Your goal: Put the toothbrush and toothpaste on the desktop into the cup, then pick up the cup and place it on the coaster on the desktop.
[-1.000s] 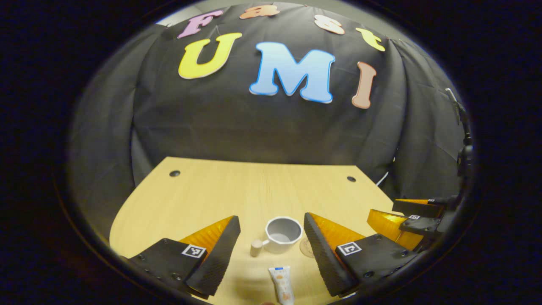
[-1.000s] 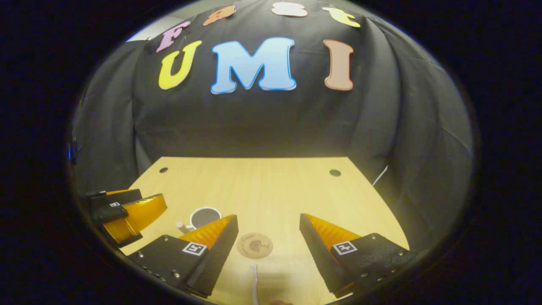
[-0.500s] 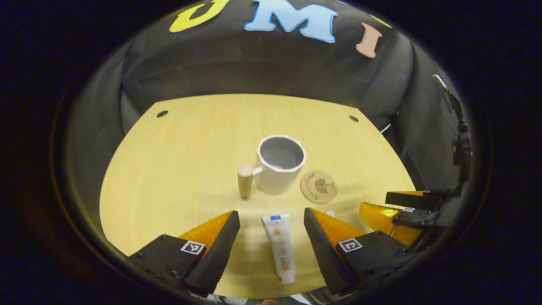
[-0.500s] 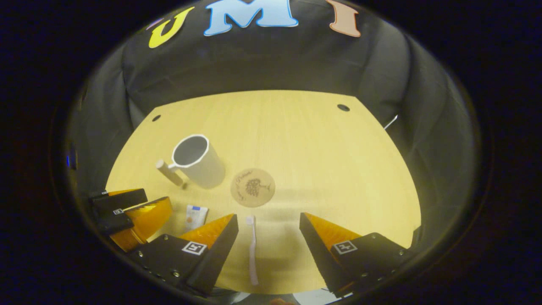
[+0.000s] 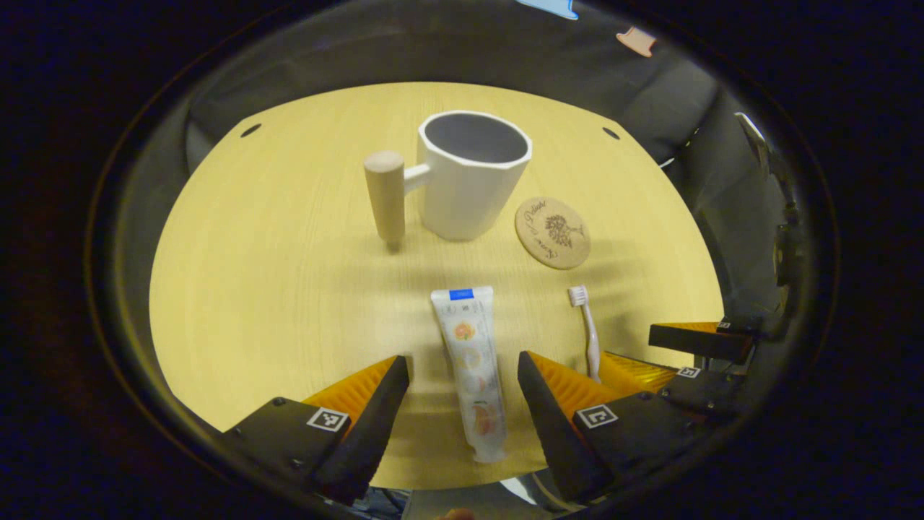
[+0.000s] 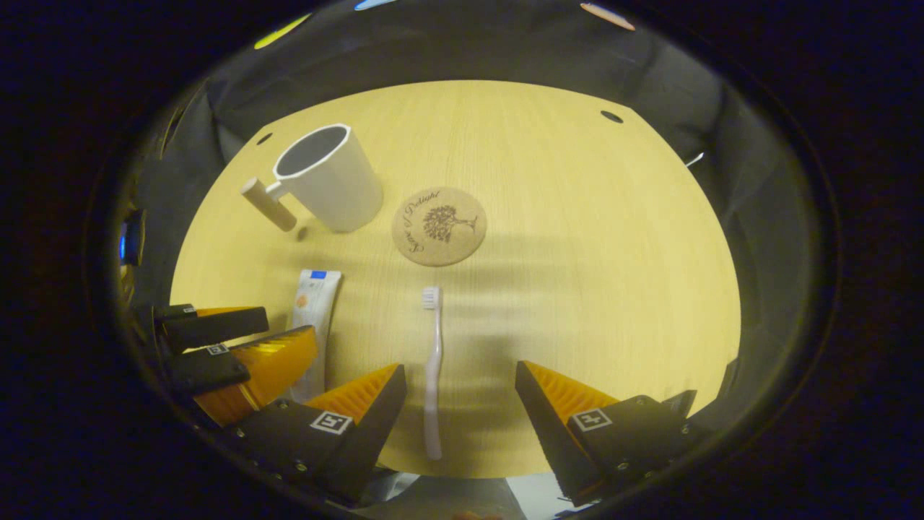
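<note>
— Between the fingers of the left gripper (image 5: 462,368), what do you see?
— Paste (image 5: 470,367), flat on the desk (image 5: 274,274), cap end toward the gripper, lying along the gap. The fingers are spread wide, one on each side, and I cannot tell whether they touch it. They hold nothing.
— And ahead of that gripper?
— Straight ahead stands the cup (image 5: 469,173), upright, handle (image 5: 386,195) off to its left. Just right of the cup lies the coaster (image 5: 552,232), bare.
— The right gripper (image 6: 460,379)?
— Also spread wide, holding nothing. A brush (image 6: 432,368) lies between its fingers, nearer the left finger, bristles pointing away from the gripper. I cannot tell whether that finger touches it.
— What lies ahead of it?
— Ahead, slightly left, the coaster (image 6: 439,226); farther left, the cup (image 6: 328,177). Paste (image 6: 312,318) lies off to its left, partly behind the left gripper (image 6: 238,347), which sits there beside it.
</note>
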